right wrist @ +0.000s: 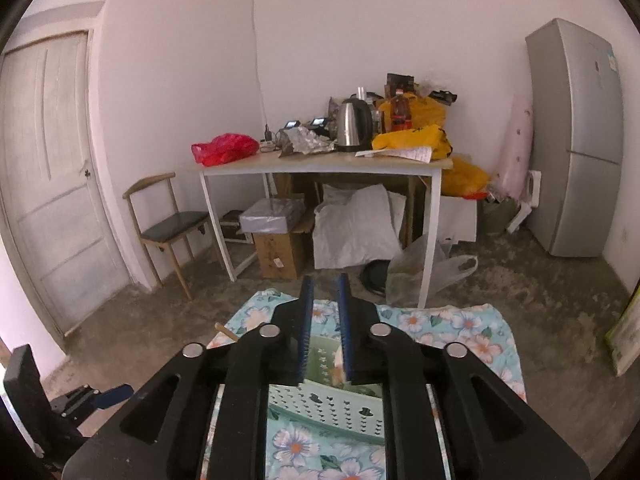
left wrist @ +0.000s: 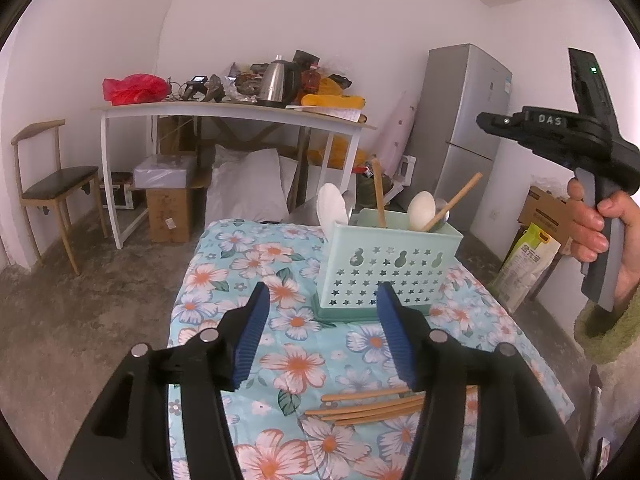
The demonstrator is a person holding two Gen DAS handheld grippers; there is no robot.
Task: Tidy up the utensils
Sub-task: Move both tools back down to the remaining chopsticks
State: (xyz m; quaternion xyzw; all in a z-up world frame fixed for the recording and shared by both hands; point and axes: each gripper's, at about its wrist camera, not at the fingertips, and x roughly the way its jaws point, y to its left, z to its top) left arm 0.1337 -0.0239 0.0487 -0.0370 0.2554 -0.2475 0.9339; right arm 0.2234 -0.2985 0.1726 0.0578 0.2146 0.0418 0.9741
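A mint-green perforated utensil holder (left wrist: 384,276) stands on the floral tablecloth (left wrist: 240,264). White spoons (left wrist: 420,210), wooden chopsticks (left wrist: 378,196) and a metal ladle stick out of it. Several loose wooden chopsticks (left wrist: 368,406) lie on the cloth in front of it, partly hidden by my left gripper's right finger. My left gripper (left wrist: 323,292) hovers open just before the holder, with nothing between its blue pads. A hand (left wrist: 592,228) holds my right gripper (left wrist: 486,120) high to the right. In the right wrist view, that gripper (right wrist: 325,280) hangs above the holder (right wrist: 320,404), its pads a narrow gap apart and empty.
Beyond the small table stands a white desk (left wrist: 224,110) with a kettle (left wrist: 278,80), a red bag and clutter; boxes and a white bag lie under it. A chair (left wrist: 56,184) is at the left, a fridge (left wrist: 468,128) at the right, and a door (right wrist: 52,176) at the far left.
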